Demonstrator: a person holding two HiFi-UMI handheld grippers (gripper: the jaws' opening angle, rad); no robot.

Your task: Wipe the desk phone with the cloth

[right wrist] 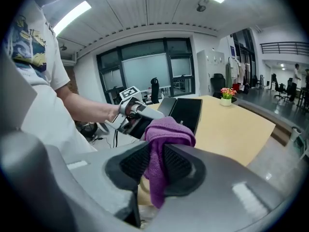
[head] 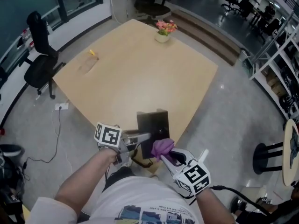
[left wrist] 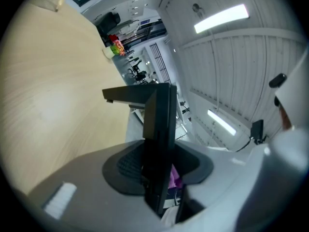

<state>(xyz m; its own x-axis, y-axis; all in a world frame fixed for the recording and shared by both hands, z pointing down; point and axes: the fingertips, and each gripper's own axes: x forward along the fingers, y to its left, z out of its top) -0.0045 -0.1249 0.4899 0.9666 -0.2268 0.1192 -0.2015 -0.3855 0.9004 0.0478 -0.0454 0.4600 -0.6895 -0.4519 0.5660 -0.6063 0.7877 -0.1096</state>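
Seen from above, a person stands at the near corner of a light wooden desk with a gripper in each hand. The black desk phone is at the near edge of the desk, just in front of the person.

The bare left forearm reaches forward from the lower left. The left gripper points to the right, towards the phone's left side. In the left gripper view its jaws are closed on the phone, which shows edge-on as a thin dark slab running up between them.

The right forearm comes in from the lower right. The right gripper is angled up and to the left. Its jaws pinch a bunched purple cloth, which is at the phone's near right corner. Whether the cloth touches the phone is not clear. In the right gripper view the cloth bulges above the jaws and hangs down between them, with the phone and the left gripper just beyond it.

On the far side of the desk stands a small pot of pink flowers. A black office chair is off to the left.
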